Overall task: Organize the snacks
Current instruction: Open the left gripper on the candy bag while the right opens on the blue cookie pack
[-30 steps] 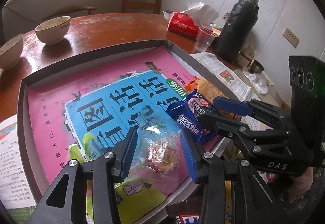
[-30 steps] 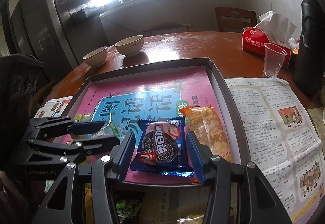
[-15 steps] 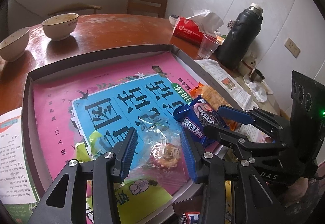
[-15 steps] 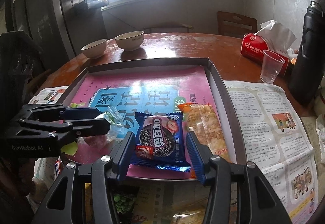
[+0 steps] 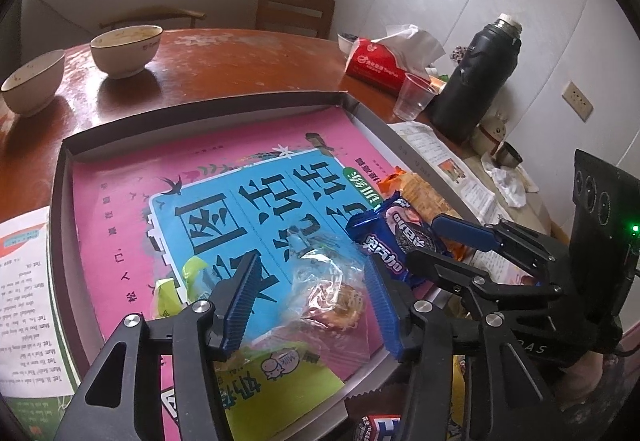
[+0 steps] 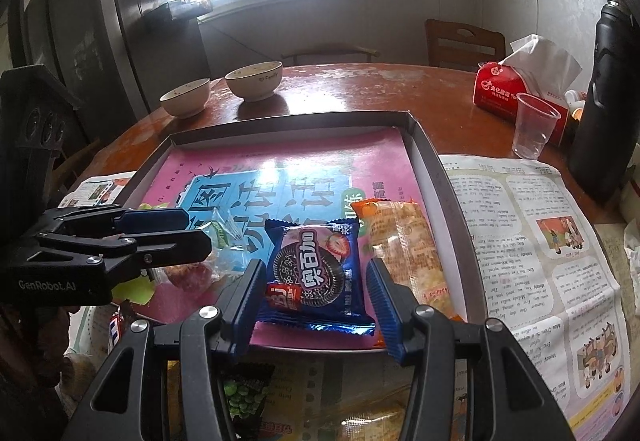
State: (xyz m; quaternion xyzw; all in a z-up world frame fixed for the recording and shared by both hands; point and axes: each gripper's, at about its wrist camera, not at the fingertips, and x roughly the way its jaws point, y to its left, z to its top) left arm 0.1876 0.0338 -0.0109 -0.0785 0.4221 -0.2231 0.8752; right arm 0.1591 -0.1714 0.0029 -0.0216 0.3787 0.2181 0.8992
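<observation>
A shallow grey tray [image 5: 200, 109] [image 6: 288, 121] lined with a pink and blue sheet lies on the round wooden table. My left gripper [image 5: 311, 265] [image 6: 196, 231] hovers over its near left part with its jaws opening. A clear-wrapped pastry [image 5: 332, 297] [image 6: 188, 275] lies between them on the tray, and the left pad stands apart from it. My right gripper [image 6: 315, 265] [image 5: 428, 241] is shut on a blue sandwich-biscuit packet [image 6: 316, 269] [image 5: 388, 237] at the tray's near edge. An orange cracker packet [image 6: 404, 249] [image 5: 424, 197] lies just right of it.
A green sachet [image 5: 168, 293] lies in the tray's near left. Two bowls [image 6: 256, 81], a red tissue box [image 6: 508, 89], a plastic cup [image 6: 534, 125] and a black flask [image 6: 604, 101] stand behind and right. Newspaper [image 6: 540, 233] flanks the tray. More snack packs [image 6: 244, 393] lie below its front edge.
The left gripper's jaws have spread apart and let go of the clear-wrapped pastry, which now rests on the tray. The right gripper and its blue packet have stayed put.
</observation>
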